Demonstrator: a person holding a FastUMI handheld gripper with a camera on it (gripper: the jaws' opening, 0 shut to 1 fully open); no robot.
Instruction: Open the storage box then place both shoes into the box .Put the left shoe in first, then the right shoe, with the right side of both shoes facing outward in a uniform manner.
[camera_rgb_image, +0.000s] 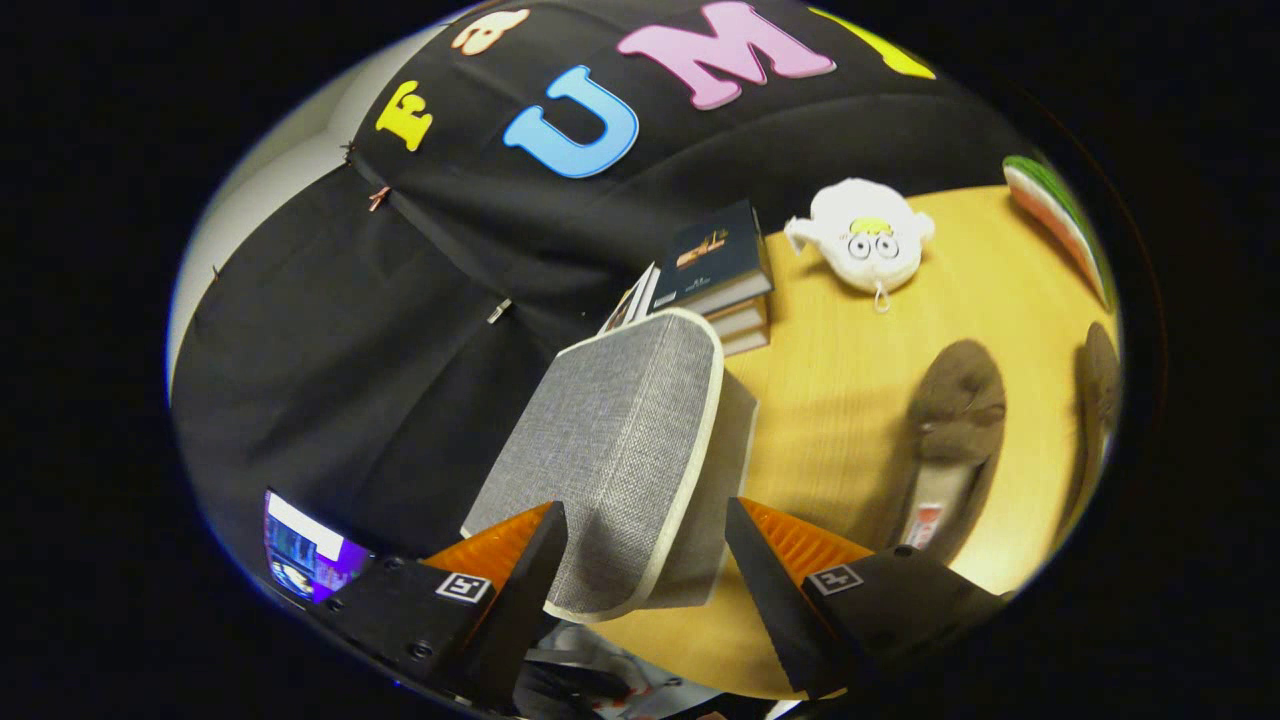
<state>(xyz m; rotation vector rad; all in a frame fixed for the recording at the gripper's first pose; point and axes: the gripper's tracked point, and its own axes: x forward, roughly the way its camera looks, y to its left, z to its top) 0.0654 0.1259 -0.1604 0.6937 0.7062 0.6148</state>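
Gripper view: the claw (645, 560) stands open, its two orange-backed fingers (530, 565) spread wide on either side of the near corner of the storage box's lid (610, 450). Neither finger appears to press on the lid; there is a gap between each tip and the fabric.

The lid is a grey woven-fabric panel with a pale cream piping along its rounded edge, tilted up off the box body (735, 440), whose side shows just behind it. It looks like cloth stretched over a thin board: probably light, fairly stiff across the flat, with some give at the rim. The weave should grip well against the ribbed fingers, so slipping seems unlikely; the piped edge nearest the fingers is the sensible place to pinch, since the flat face offers nothing to close around.

Beyond the box, on the wooden counter (850, 400), lie two brown shoes. One shoe (955, 430) sits just right of the box, toe pointing away, its pale insole open toward the claw. The second shoe (1098, 400) lies further right, seen partly. Both look soft, suede-like and light, likely to squash under pressure; the heel rim seems the firmest hold.

A stack of books (720, 275) stands behind the box, with a white plush toy (868, 240) beside it.
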